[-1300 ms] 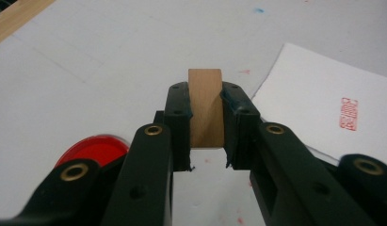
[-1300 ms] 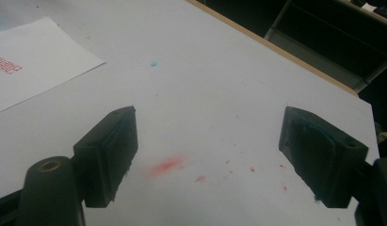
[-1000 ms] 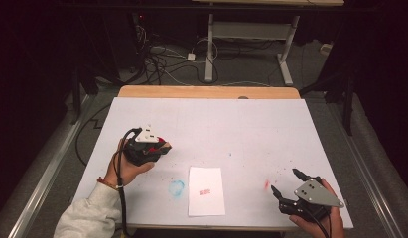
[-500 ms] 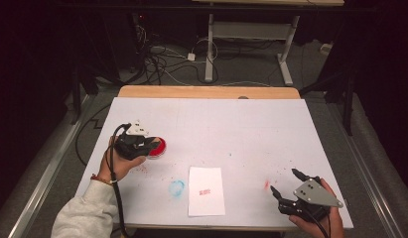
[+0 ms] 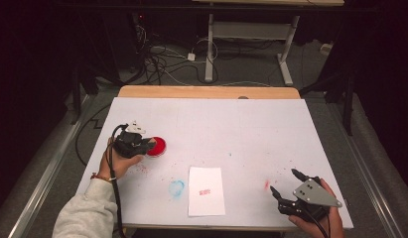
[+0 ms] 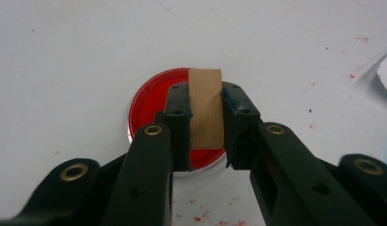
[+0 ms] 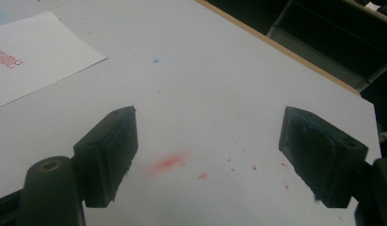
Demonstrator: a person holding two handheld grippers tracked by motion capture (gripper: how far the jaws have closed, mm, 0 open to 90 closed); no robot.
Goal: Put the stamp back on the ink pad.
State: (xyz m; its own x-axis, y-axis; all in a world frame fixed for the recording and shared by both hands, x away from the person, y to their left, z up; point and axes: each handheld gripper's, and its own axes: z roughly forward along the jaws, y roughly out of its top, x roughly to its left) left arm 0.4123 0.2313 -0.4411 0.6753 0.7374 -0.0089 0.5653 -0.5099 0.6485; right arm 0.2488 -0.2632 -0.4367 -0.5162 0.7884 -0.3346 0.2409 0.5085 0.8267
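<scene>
Your left gripper sits over the red ink pad near the desk's left edge, jaws closed on a wooden block. The paper sheet lies flat at the front edge. Your right gripper, jaws wide apart, has bare desk ahead toward the far right corner.

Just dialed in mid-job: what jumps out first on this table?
The red ink pad at the table's left, with the left gripper over it, its jaws shut on a tan wooden stamp. Near the front edge lies a white sheet bearing a small red stamp mark, a blue smudge beside it. The right gripper rests open at the front right.
</scene>
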